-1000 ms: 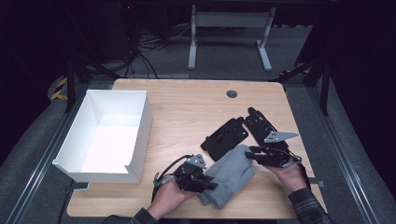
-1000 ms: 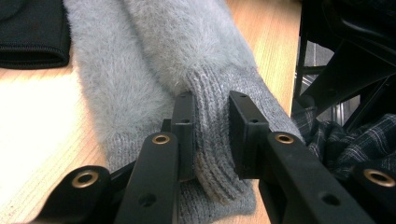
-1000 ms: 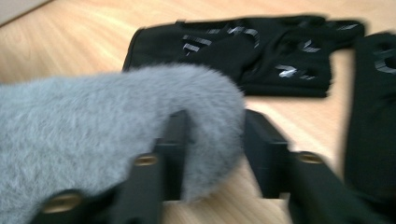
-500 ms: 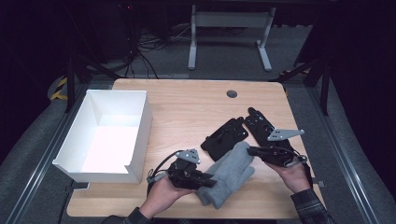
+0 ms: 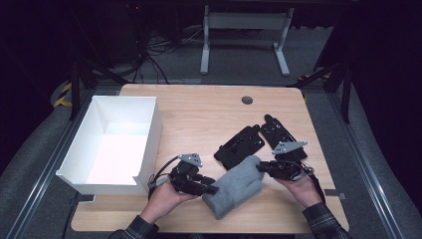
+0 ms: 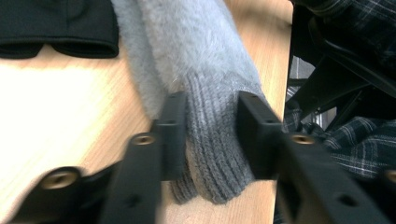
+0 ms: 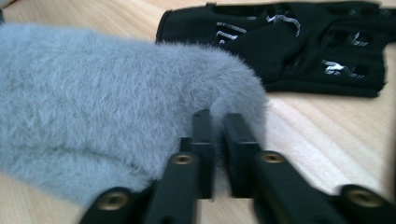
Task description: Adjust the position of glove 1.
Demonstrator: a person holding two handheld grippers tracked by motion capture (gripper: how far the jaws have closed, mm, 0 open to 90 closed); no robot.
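A grey fuzzy mitten (image 5: 234, 186) lies flat near the table's front edge, between my two grippers. My left gripper (image 5: 211, 189) is at its ribbed cuff. In the left gripper view the cuff (image 6: 212, 154) sits between the jaws of the left gripper (image 6: 212, 98), which have just been opening and stand apart around it. My right gripper (image 5: 261, 168) is at the mitten's far tip. In the right gripper view the mitten (image 7: 93, 116) meets the right gripper (image 7: 218, 116), whose jaws have just been opening to a narrow dark gap, tips against the fur.
Two black fingerless gloves (image 5: 240, 146) (image 5: 281, 134) lie just behind the mitten; one glove (image 7: 289, 46) is close ahead of the right jaws. A white open box (image 5: 124, 98) stands at the left. The table (image 5: 199, 114) has a round cable hole (image 5: 247, 100) at the back.
My left hand has drawn a little to the left along the mitten's cuff. The right hand has stayed at the mitten's tip. The mitten has hardly shifted.
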